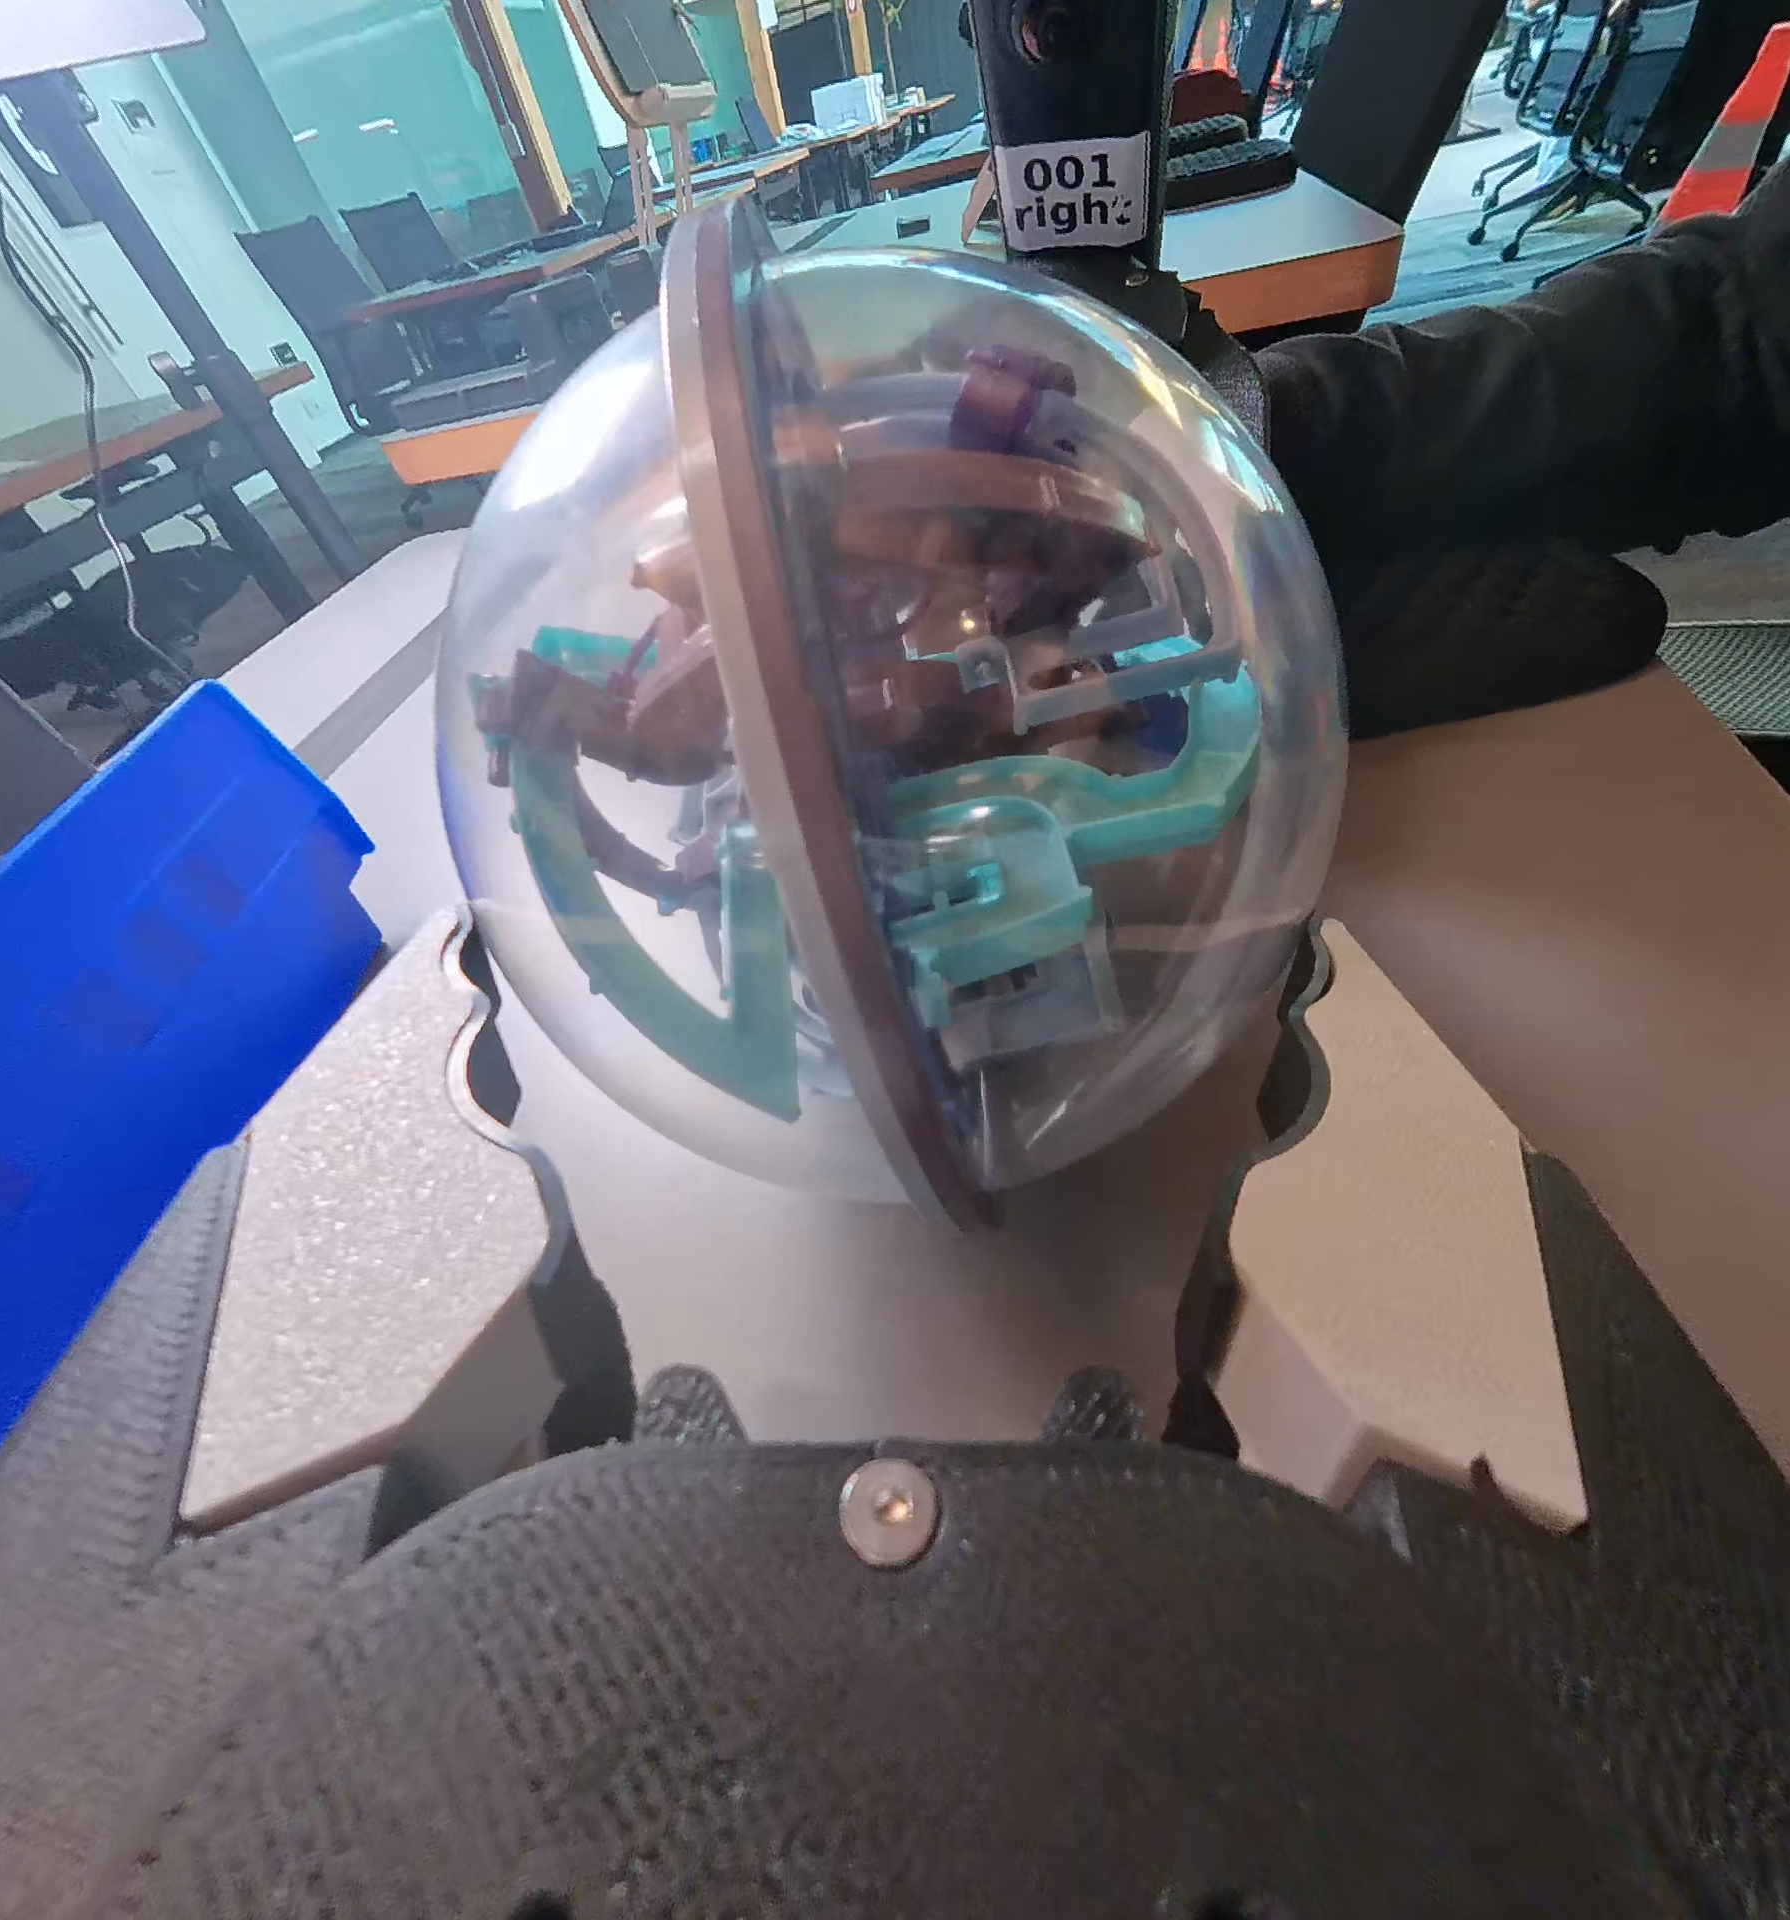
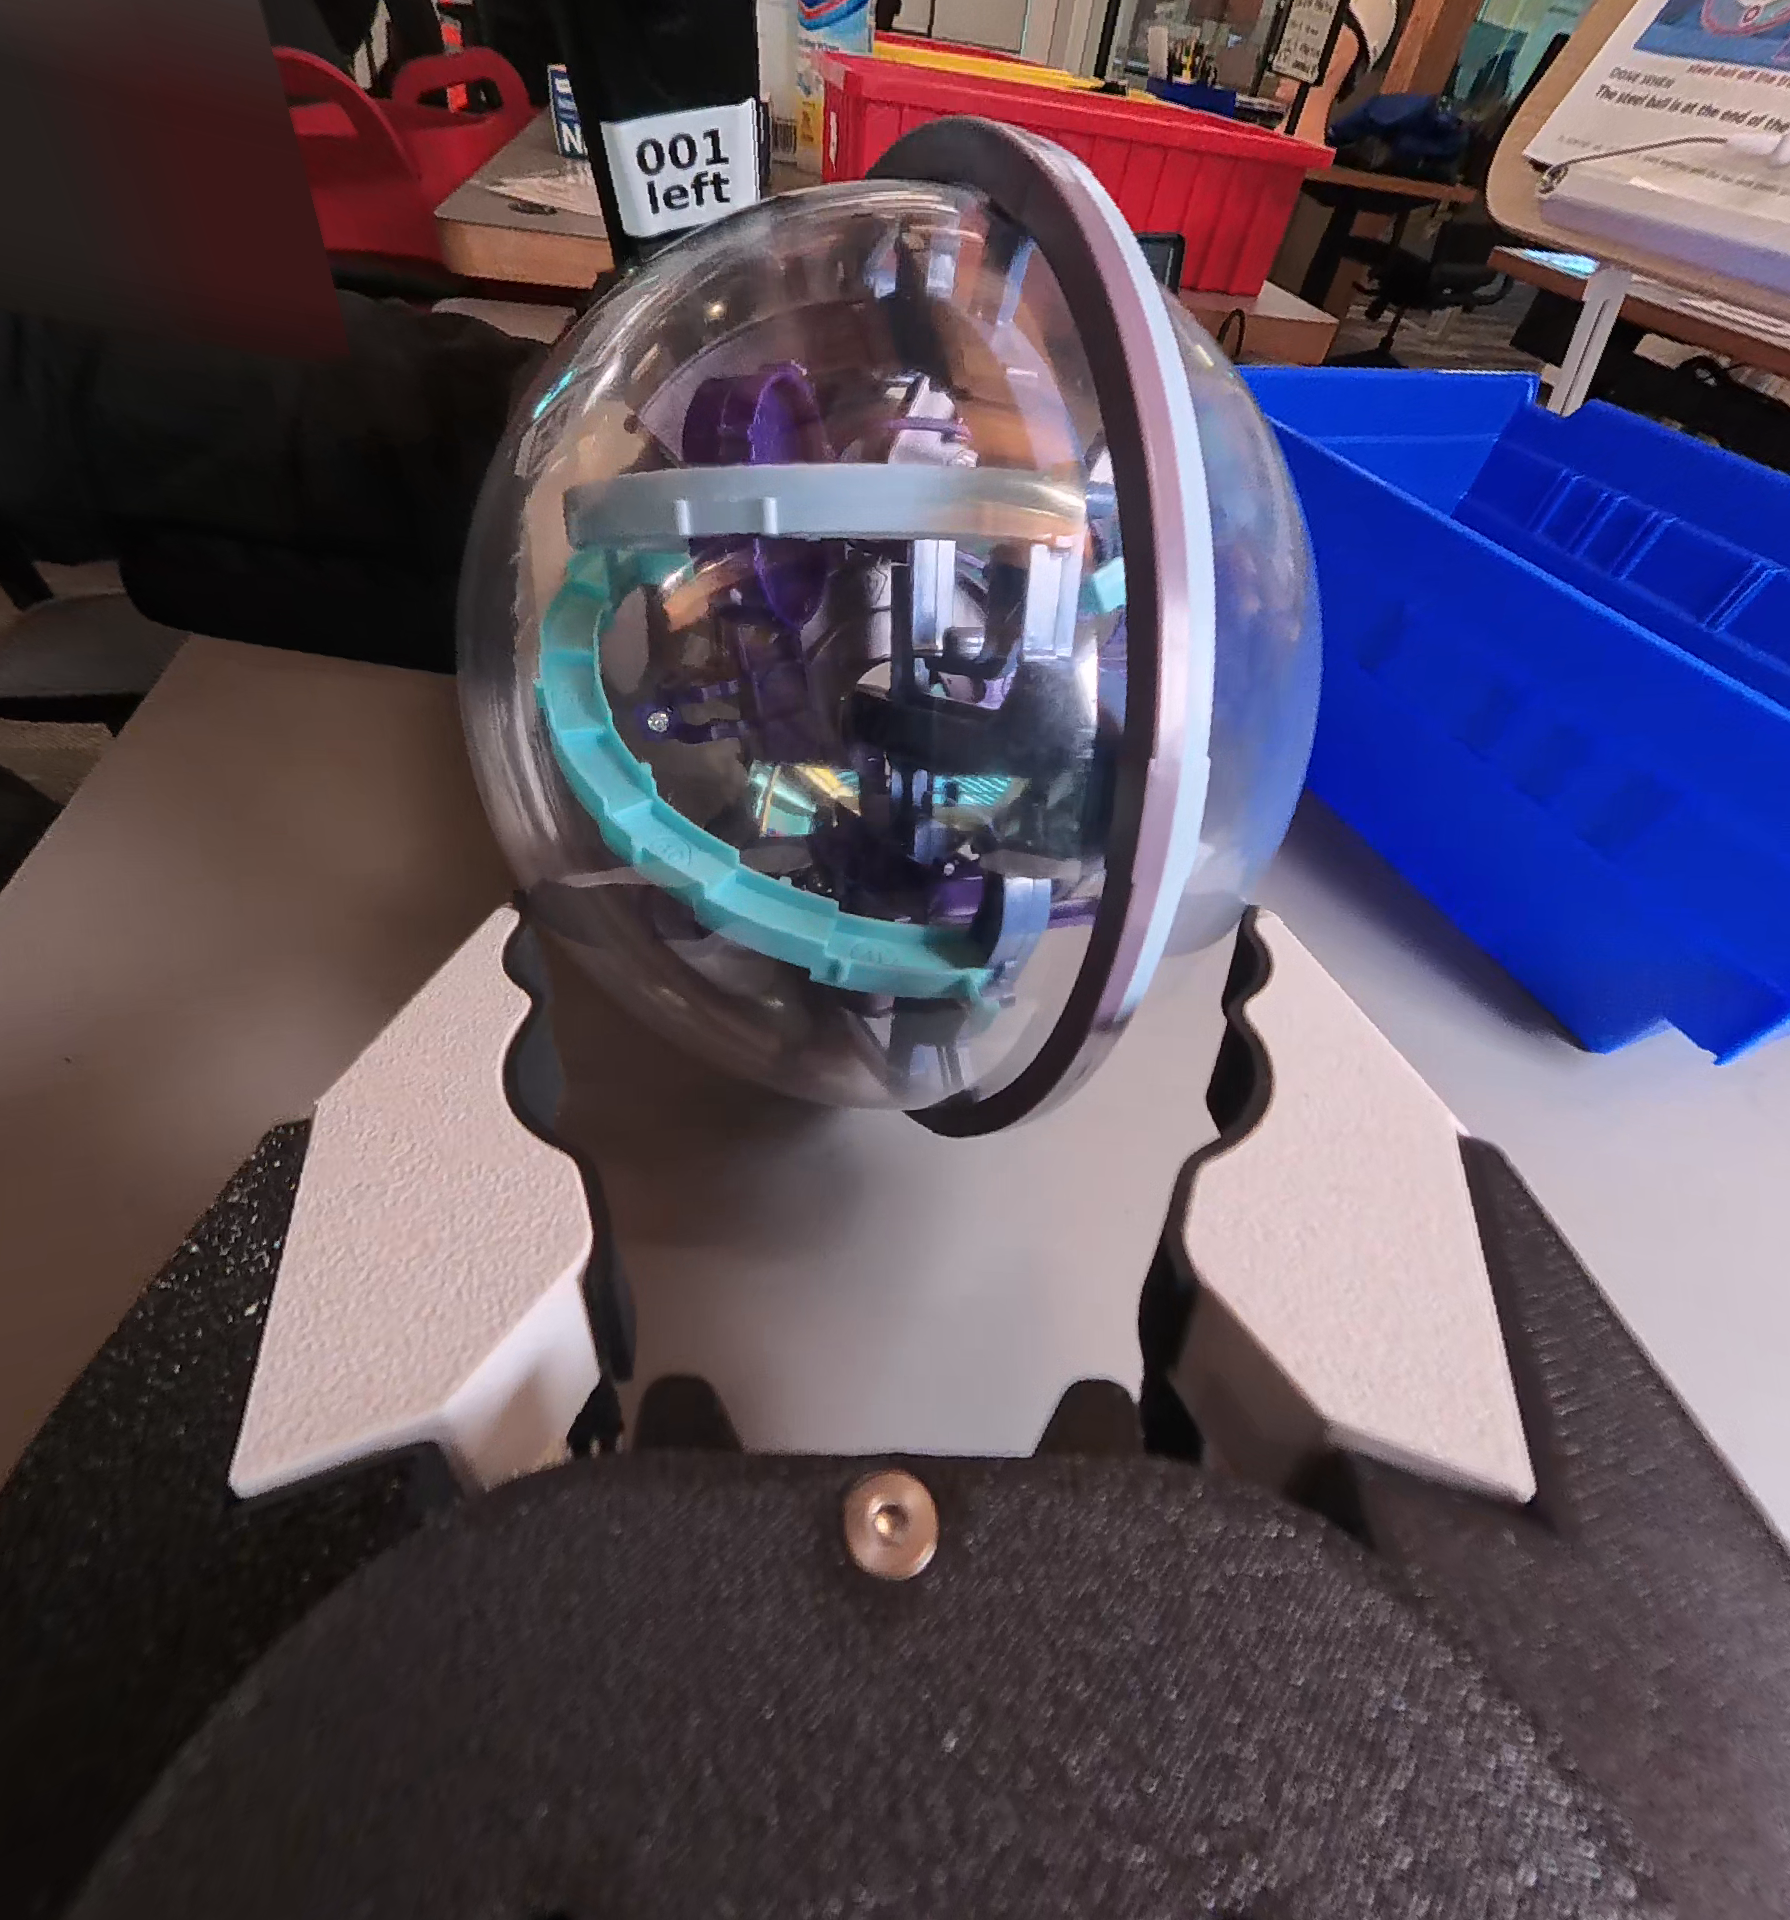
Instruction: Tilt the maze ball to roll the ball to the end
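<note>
Clear plastic maze sphere [image 1: 891, 707] with teal, purple and grey tracks sits clamped above the pale tabletop [image 2: 195, 831] between your left gripper [image 1: 886, 997] and right gripper [image 2: 875, 997], ring near vertical, steel ball not identifiable, so rolling remains.

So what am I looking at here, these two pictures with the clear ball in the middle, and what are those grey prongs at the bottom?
No robot here: a person holds a hand-held claw in each hand, each with its own camera looking along its two grey fingers. One picture comes from the left claw, the other from the right claw, facing each other. Both clamp the same maze ball, a clear sphere with teal, purple and grey tracks inside, held just above a pale table. Its seam ring is tilted. A blue bin sits beside it. The black sleeve is the person's arm.
</note>
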Demonstrator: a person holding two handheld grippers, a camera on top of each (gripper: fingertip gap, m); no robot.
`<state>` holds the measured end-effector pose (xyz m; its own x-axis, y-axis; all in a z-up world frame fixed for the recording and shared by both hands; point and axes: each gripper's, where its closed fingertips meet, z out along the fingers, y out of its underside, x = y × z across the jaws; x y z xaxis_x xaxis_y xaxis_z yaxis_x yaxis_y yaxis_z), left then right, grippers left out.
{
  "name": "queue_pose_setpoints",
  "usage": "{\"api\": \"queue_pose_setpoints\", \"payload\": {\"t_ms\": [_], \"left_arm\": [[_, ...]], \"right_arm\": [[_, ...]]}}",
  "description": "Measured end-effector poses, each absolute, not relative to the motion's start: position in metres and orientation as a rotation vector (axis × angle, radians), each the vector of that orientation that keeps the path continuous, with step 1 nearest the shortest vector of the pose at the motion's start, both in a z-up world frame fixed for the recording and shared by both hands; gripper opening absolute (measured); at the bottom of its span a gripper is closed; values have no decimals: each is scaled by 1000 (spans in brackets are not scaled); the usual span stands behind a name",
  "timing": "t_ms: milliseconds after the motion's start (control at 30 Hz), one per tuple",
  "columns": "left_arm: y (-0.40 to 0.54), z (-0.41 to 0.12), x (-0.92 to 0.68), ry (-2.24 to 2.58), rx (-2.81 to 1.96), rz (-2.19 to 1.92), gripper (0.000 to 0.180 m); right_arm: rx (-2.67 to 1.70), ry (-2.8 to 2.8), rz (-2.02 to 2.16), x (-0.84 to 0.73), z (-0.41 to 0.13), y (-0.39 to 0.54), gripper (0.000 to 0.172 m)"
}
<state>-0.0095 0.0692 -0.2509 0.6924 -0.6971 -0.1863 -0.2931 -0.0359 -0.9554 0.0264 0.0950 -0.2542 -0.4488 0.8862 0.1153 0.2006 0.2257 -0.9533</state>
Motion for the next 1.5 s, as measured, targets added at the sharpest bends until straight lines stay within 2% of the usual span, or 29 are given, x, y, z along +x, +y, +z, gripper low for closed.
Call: {"api": "queue_pose_setpoints", "payload": {"t_ms": [1500], "left_arm": [[71, -256, -13, 904, -1609, -198, 144]], "right_arm": [[-924, -1782, 1190, 27, -249, 95, 127]]}}
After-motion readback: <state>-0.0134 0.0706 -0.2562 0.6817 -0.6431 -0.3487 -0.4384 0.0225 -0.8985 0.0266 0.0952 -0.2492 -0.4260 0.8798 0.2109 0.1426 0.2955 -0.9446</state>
